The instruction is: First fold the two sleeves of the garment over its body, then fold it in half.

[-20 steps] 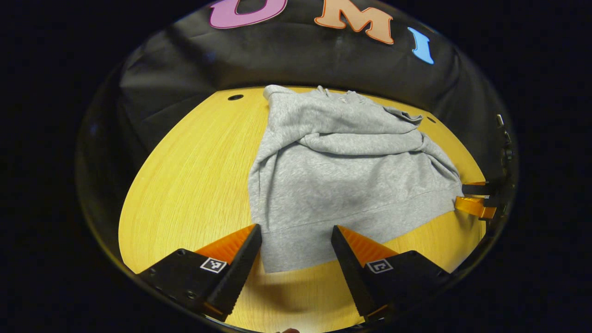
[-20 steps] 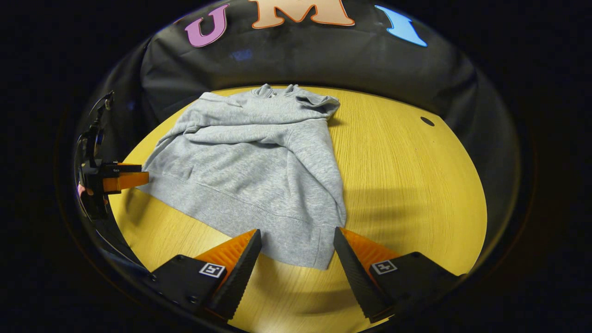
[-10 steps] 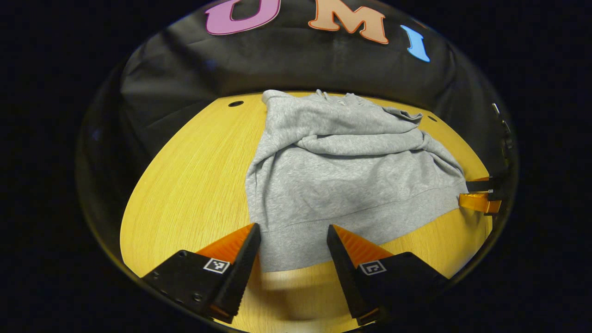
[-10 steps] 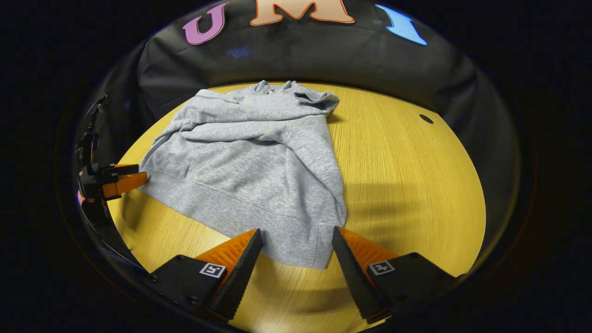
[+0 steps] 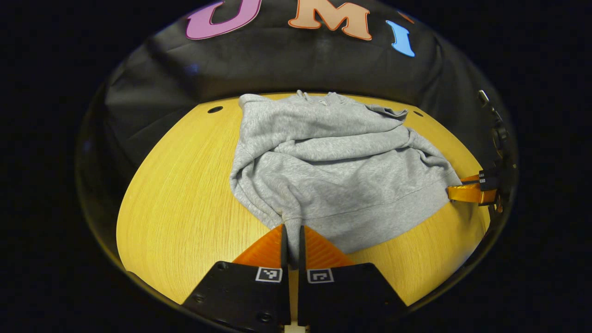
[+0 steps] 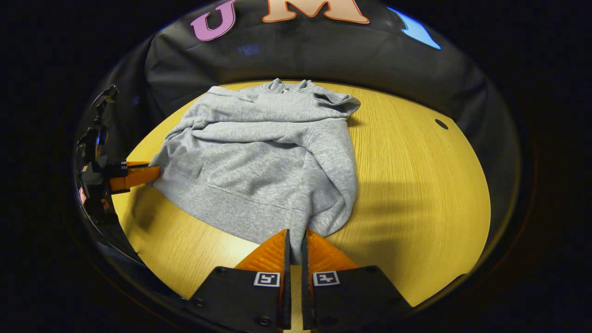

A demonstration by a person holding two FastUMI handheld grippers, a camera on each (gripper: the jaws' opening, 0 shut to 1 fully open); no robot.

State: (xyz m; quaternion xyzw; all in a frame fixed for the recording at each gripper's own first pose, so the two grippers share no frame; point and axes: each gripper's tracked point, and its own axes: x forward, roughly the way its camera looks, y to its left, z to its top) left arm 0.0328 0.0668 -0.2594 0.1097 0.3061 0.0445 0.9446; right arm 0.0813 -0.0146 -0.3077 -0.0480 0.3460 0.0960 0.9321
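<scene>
A grey garment [image 5: 337, 162] of soft, mottled fleece is spread over a round table [image 5: 185, 185] of yellow wood with a fine straight grain. The two sleeves are laid across the body in thick rumpled rolls, and a band of ribbed knit runs along the hem. In the left gripper view the garment is seen from about 11 o'clock round to 3 o'clock of the tabletop, its neck end toward the black cloth wall [image 5: 277, 64] at 12 o'clock.

At 6 o'clock of that view the left gripper [image 5: 291, 240] is clamped on a hem corner: the wedge-shaped, ridged fingers [image 5: 266, 247] are drawn together with a thin fold of ribbed fabric pinched between them, and the cloth is gathered into a peak above the tips. The right gripper [image 5: 455, 189] is seen at 3 o'clock, its tips at the other hem corner.

In the right gripper view the garment [image 6: 268, 157] lies from 10 o'clock to 1 o'clock. The right gripper [image 6: 296, 245], at 6 o'clock, is likewise closed on the hem, a narrow strip of knit being held between its ribbed fingers [image 6: 270, 252]. The left gripper [image 6: 155, 172] is seen at 9 o'clock, touching the far hem corner. A small dark round hole [image 6: 441, 124] is set in the tabletop at 2 o'clock.
</scene>
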